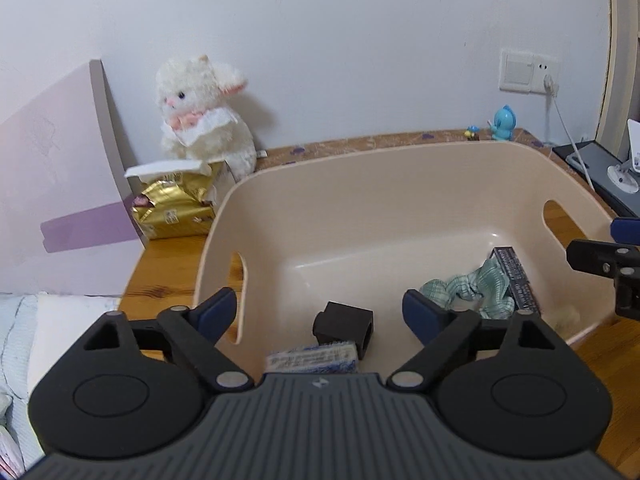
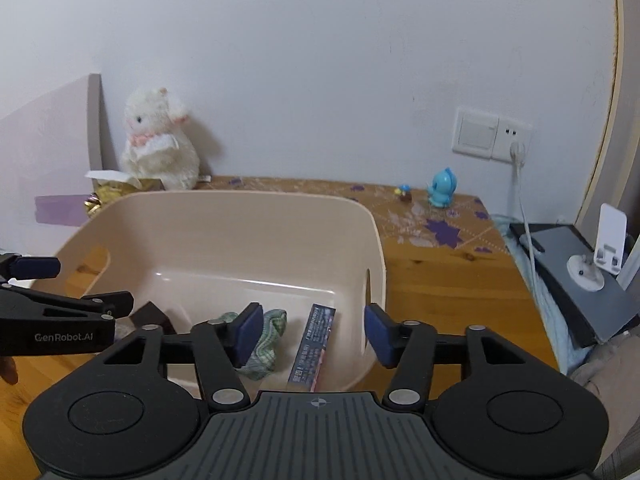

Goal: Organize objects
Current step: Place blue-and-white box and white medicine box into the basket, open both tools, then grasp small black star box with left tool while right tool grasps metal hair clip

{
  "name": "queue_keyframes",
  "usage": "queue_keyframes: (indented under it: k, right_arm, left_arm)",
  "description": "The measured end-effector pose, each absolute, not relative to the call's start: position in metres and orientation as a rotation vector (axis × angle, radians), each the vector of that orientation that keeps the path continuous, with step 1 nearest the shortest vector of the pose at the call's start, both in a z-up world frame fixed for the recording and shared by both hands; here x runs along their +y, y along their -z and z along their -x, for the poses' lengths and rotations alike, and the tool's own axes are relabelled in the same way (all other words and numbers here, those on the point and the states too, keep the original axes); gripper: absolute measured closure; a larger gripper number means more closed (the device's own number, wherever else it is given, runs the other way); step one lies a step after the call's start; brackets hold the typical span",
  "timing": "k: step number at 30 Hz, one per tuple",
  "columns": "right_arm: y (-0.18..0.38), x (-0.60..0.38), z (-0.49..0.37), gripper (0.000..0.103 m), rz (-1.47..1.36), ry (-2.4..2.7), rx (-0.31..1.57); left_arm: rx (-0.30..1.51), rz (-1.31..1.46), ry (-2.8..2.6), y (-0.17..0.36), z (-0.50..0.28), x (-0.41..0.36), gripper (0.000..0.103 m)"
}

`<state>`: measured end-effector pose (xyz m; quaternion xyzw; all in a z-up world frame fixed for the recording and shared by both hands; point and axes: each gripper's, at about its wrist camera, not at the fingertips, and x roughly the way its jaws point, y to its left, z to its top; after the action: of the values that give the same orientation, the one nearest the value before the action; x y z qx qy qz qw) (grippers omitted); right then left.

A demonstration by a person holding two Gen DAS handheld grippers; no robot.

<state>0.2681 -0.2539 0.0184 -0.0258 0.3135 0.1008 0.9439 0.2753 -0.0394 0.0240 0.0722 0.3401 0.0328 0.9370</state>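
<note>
A beige plastic basket (image 1: pixel 360 168) (image 2: pixel 248 216) stands on the wooden table. Inside it lie a black block (image 1: pixel 344 326) (image 2: pixel 150 316), a blue-and-white packet (image 1: pixel 312 356), a green checked cloth (image 1: pixel 468 290) (image 2: pixel 266 340) and a dark printed box (image 1: pixel 516 280) (image 2: pixel 314 350). My left gripper (image 1: pixel 320 312) is open and empty above the basket's near left part. My right gripper (image 2: pixel 312 334) is open and empty above the near right part, over the dark box. Each gripper shows at the edge of the other's view.
A white plush rabbit (image 1: pixel 204 108) (image 2: pixel 156 140) and a gold tissue pack (image 1: pixel 176 204) stand at the back left. A blue figurine (image 2: pixel 440 190) and a tiny toy (image 2: pixel 405 193) stand at the back right. A wall socket with cable (image 2: pixel 516 148) and a phone stand (image 2: pixel 600 256) are right.
</note>
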Motion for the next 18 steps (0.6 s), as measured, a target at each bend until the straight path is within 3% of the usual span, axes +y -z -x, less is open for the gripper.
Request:
queue_keyframes:
  k: [1, 6, 18]
  right_arm:
    - [-0.021, -0.255, -0.263, 0.032, 0.055, -0.207, 0.631]
    - [-0.032, -0.262, -0.237, 0.026, 0.065, -0.22, 0.607]
    - [-0.018, -0.285, -0.188, 0.023, 0.097, -0.221, 0.661]
  left_arm:
    - [0.687, -0.148, -0.066, -0.027, -0.271, -0.04, 0.011]
    - [0.658, -0.155, -0.059, -0.039, -0.247, -0.042, 0.01]
    - [0.679, -0.125, -0.051, -0.026, -0.192, -0.039, 0.005]
